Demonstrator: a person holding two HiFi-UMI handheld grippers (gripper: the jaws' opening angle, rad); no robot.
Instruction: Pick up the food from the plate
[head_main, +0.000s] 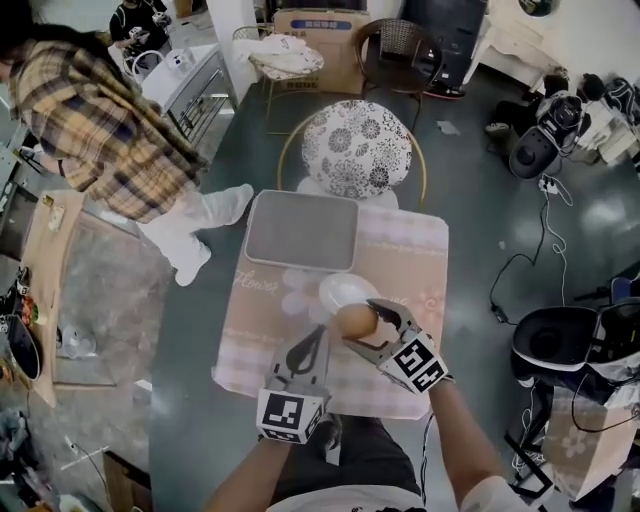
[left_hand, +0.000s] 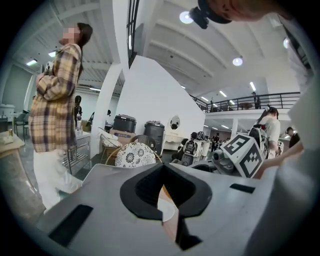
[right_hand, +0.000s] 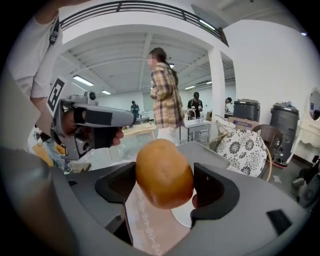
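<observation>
Plainly, right claw (head_main: 358, 322): closed on the food (head_main: 355, 320), one jaw pressed to each side of it.
Food: a round, golden-brown piece, seen in the right gripper view (right_hand: 164, 172) between the dark pads, with the cloth and plate (right_hand: 182, 216) below it.
Place of food: in the head view it sat over the near rim of the white plate (head_main: 345, 290).
Left claw (head_main: 322, 331): jaws drawn together at the tips with nothing between them, only a thin slit showing behind; it lay just beside the right claw, to its left.
Counter (head_main: 405, 250): covered in a pink checked cloth, with a grey tray (head_main: 302, 230) beyond the plate.
Beyond the counter: a chair with a floral cushion (head_main: 357, 148).
Bystander: a person in a plaid shirt (head_main: 90, 120) stood off to the left.
</observation>
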